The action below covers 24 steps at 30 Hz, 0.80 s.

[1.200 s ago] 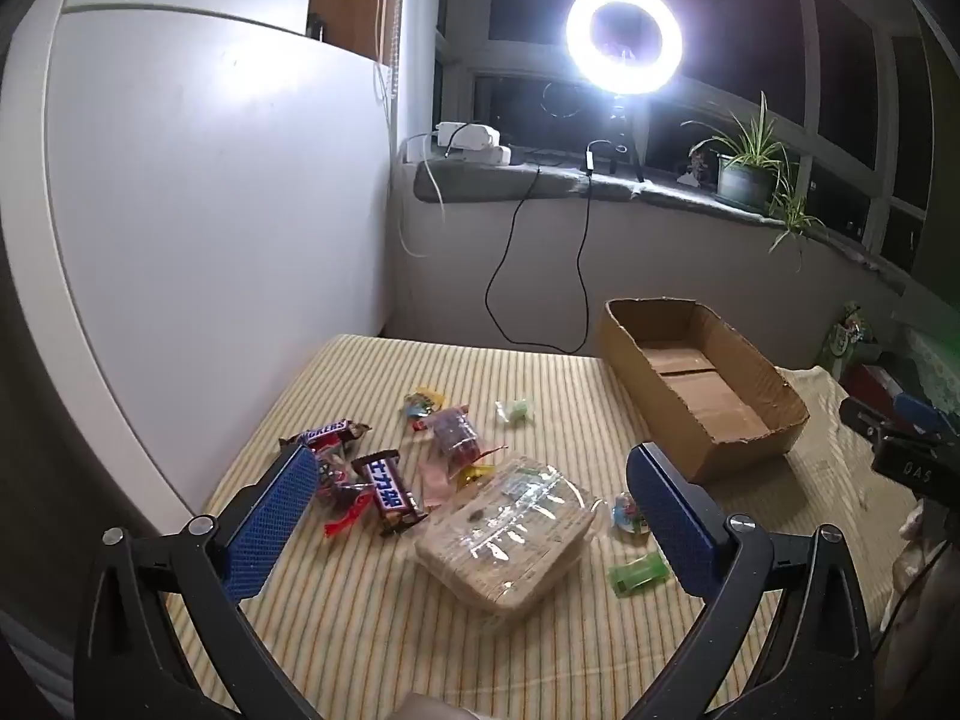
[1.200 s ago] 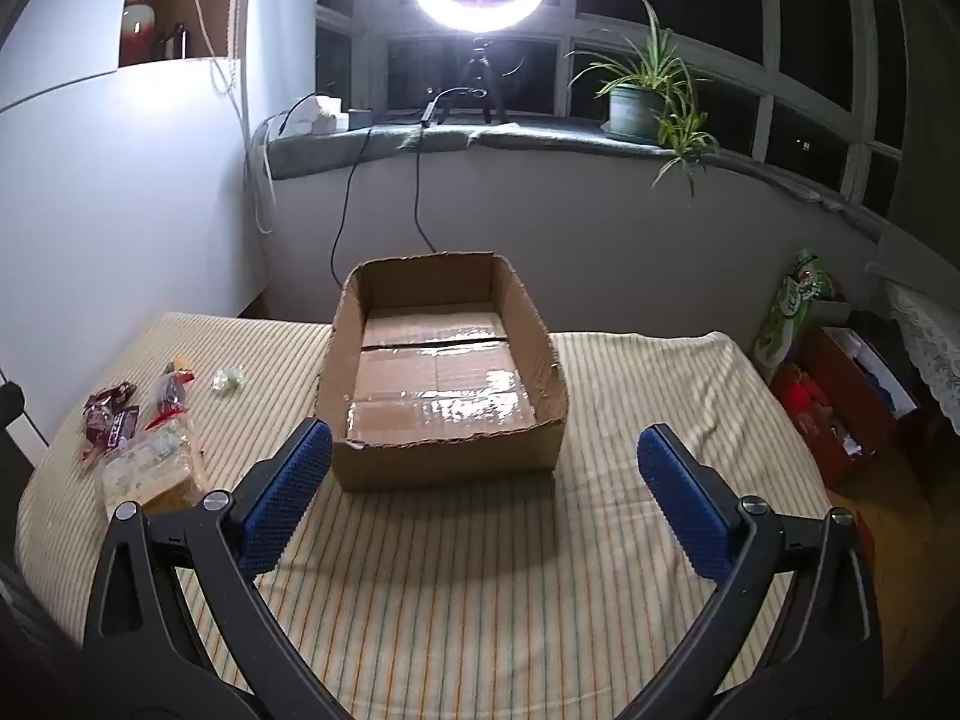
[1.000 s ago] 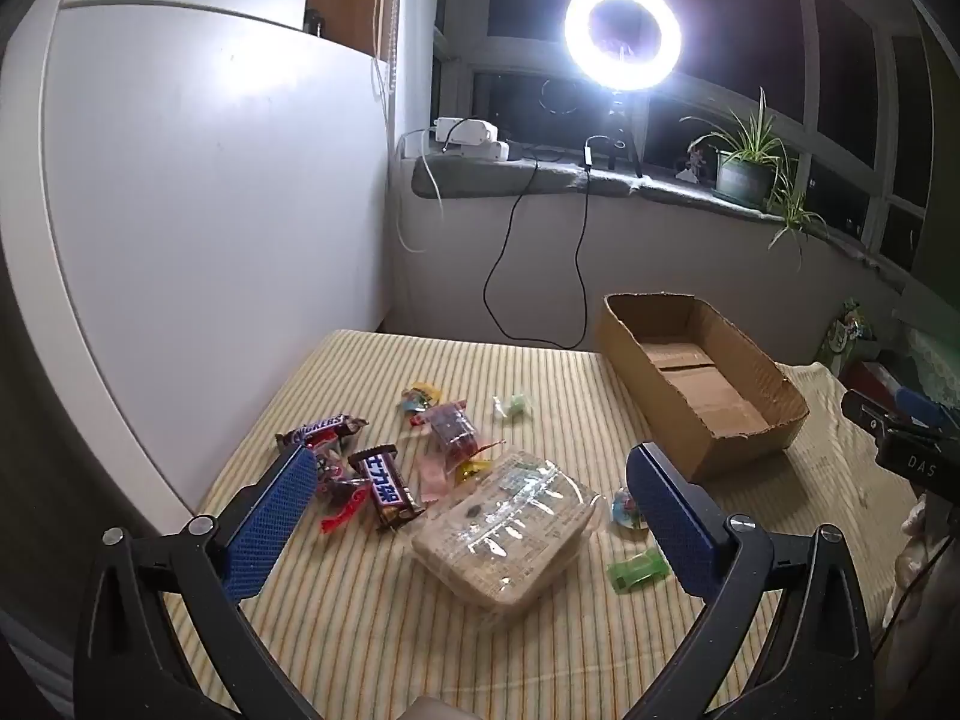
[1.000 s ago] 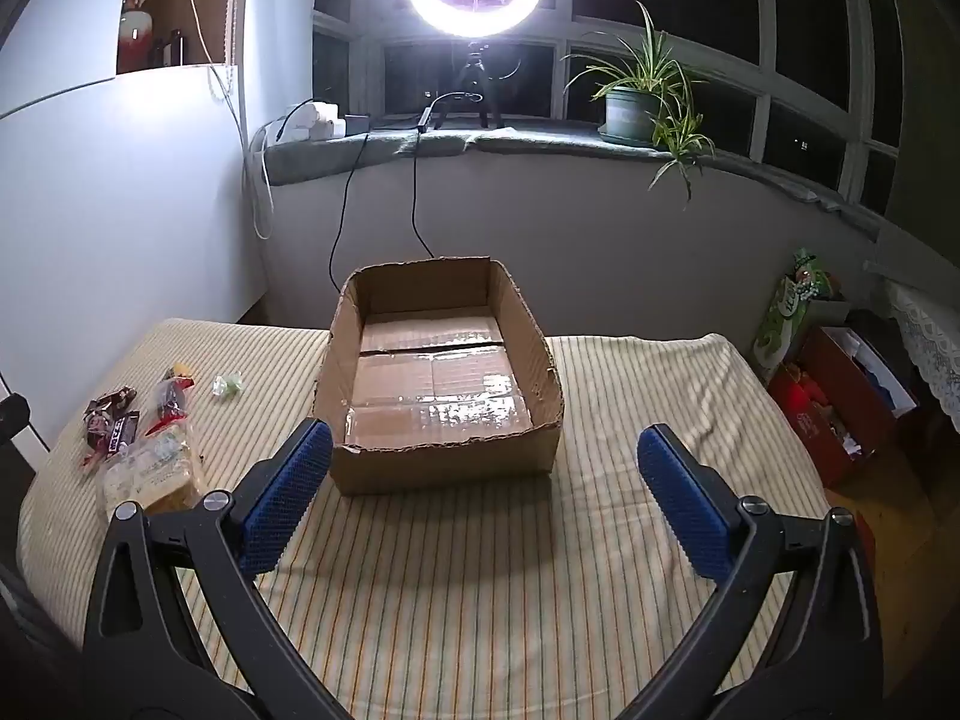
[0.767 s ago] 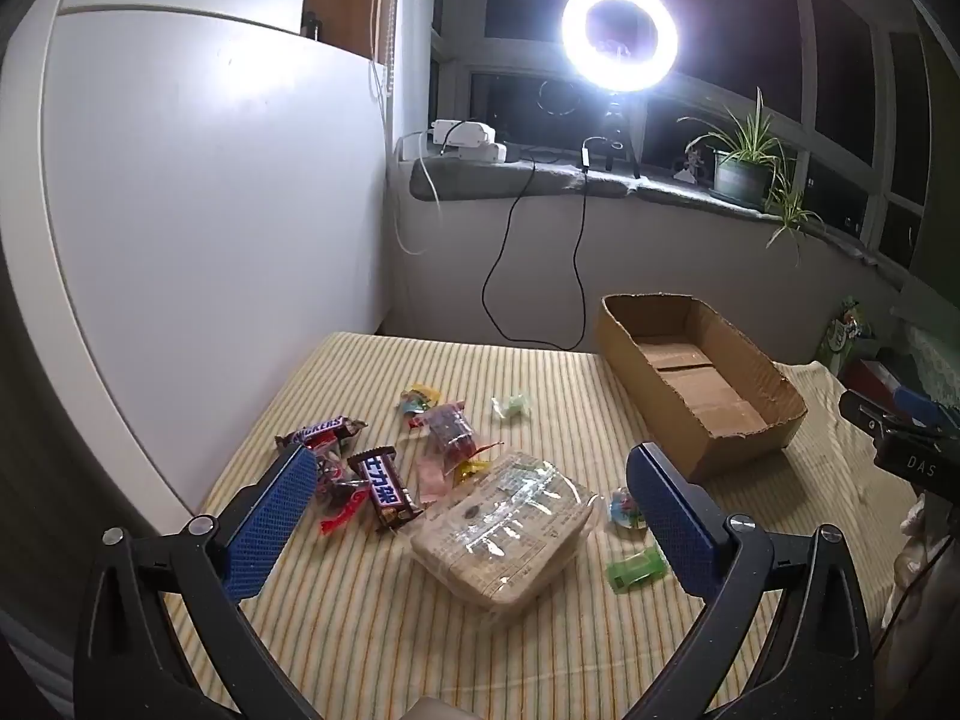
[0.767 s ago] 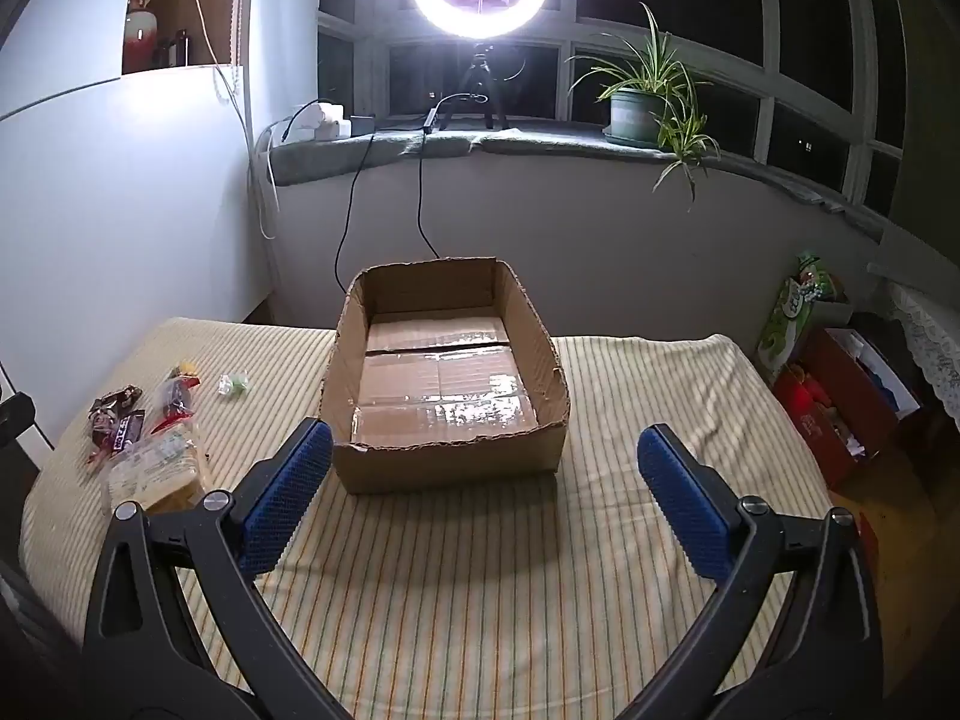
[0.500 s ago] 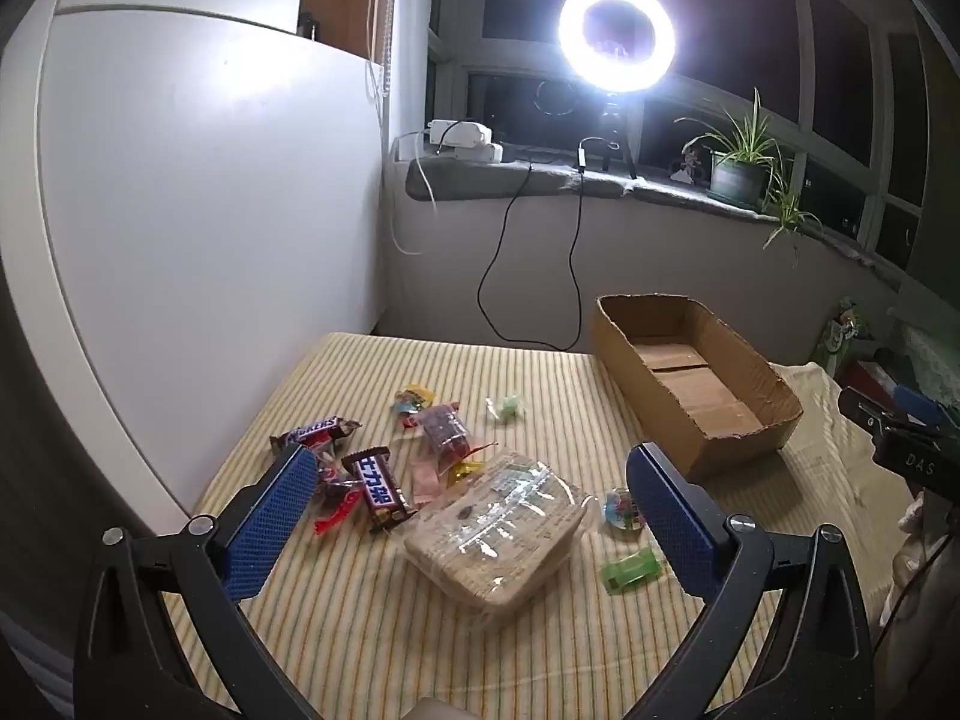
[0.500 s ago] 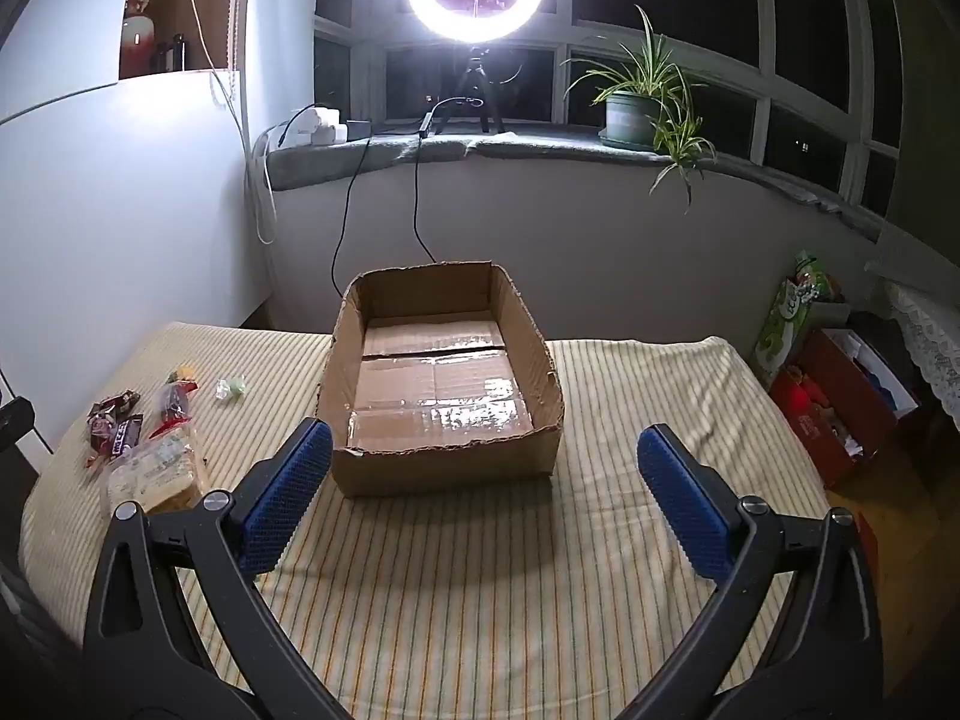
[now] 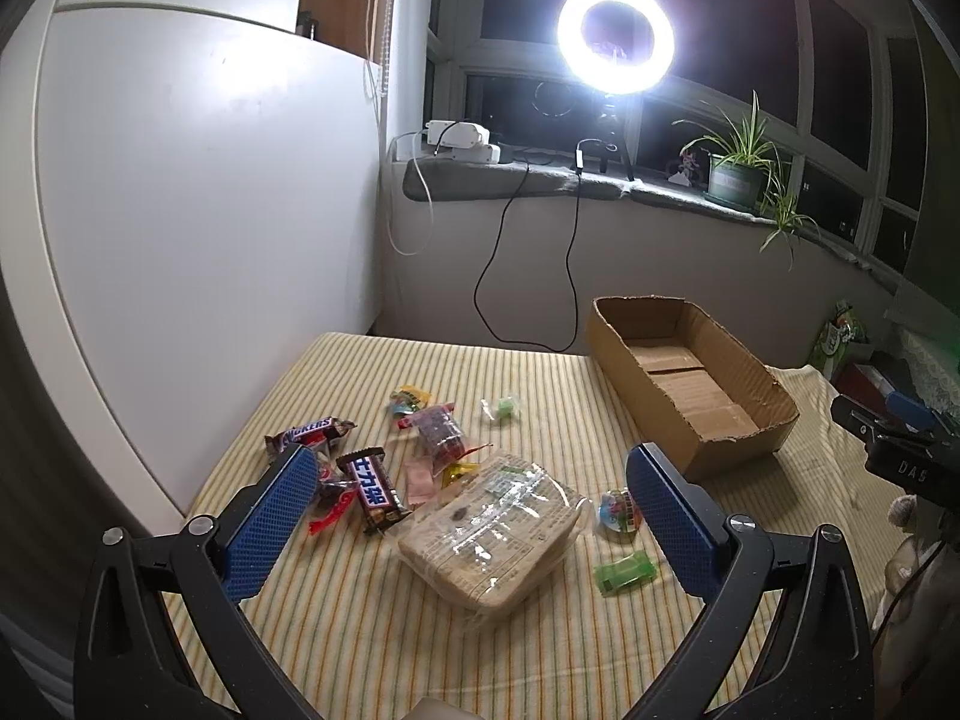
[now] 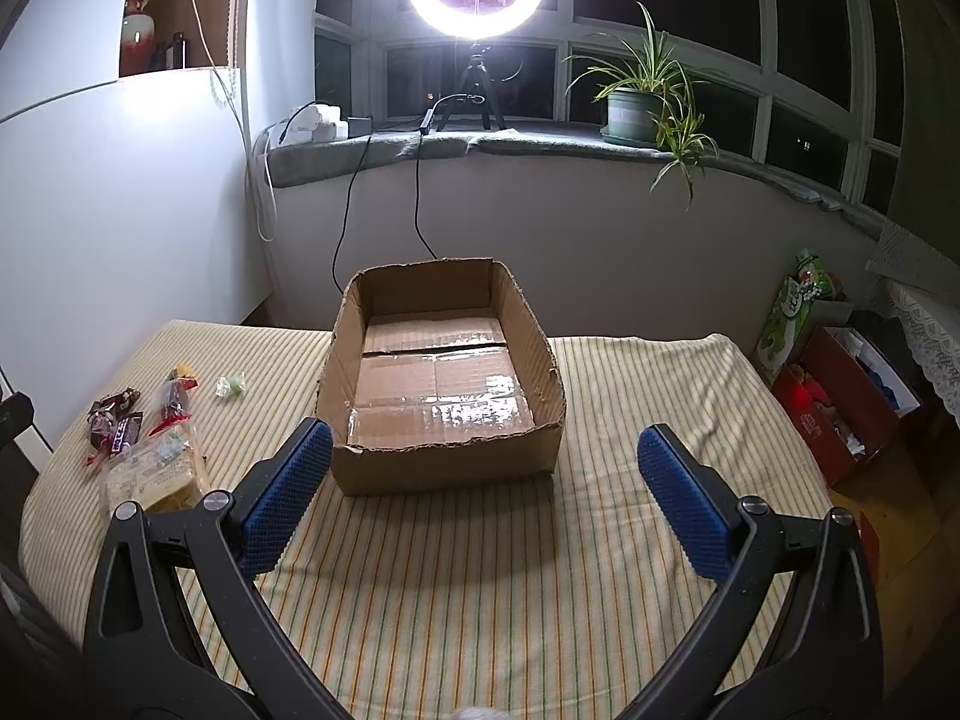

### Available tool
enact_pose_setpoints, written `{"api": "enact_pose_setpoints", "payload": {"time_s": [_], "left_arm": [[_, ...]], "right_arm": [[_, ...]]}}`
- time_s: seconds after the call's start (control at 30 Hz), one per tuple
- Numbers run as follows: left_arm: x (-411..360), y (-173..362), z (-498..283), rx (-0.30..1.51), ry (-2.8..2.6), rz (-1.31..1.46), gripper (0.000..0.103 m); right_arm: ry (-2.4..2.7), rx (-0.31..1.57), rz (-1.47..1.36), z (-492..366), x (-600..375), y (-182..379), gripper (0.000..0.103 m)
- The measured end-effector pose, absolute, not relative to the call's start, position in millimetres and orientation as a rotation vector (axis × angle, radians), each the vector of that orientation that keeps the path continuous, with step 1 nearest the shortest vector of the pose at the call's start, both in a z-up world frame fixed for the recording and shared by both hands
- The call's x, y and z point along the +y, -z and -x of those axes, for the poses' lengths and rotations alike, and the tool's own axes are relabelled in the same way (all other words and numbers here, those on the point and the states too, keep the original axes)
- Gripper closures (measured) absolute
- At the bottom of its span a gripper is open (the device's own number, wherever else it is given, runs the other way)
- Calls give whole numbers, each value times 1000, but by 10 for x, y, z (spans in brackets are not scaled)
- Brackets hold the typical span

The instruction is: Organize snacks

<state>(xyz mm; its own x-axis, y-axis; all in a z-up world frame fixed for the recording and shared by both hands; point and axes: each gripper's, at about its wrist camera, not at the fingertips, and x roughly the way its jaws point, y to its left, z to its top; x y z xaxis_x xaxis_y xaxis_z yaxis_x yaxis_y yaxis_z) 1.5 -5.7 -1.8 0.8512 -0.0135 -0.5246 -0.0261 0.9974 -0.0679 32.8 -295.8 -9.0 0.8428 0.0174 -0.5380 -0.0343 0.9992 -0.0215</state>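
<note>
1. Cardboard is the goal: seen from the left wrist, the empty cardboard box point(image 9: 690, 384) sits on the striped table point(image 9: 372, 612), right of scattered snacks; the left hand-held gripper point(image 9: 465, 516) hangs spread wide and empty above the wrapped cracker pack point(image 9: 492, 540), Snickers bars point(image 9: 372, 489) beside it
2. Right wrist view: the right hand-held gripper point(image 10: 480, 495) gapes empty before the box; nothing is packed yet, so the next move likely calls for lowering the left one onto a snack

Glaring ring light point(image 9: 616, 37), dim fisheye-warped edges
</note>
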Motion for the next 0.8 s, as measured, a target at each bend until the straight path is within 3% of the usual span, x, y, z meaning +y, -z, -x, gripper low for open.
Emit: {"api": "enact_pose_setpoints", "payload": {"time_s": [0.8], "left_arm": [[-75,7,6,554,6,78,1]], "right_arm": [[-34,581,27,-308,-2955,143,0]]}}
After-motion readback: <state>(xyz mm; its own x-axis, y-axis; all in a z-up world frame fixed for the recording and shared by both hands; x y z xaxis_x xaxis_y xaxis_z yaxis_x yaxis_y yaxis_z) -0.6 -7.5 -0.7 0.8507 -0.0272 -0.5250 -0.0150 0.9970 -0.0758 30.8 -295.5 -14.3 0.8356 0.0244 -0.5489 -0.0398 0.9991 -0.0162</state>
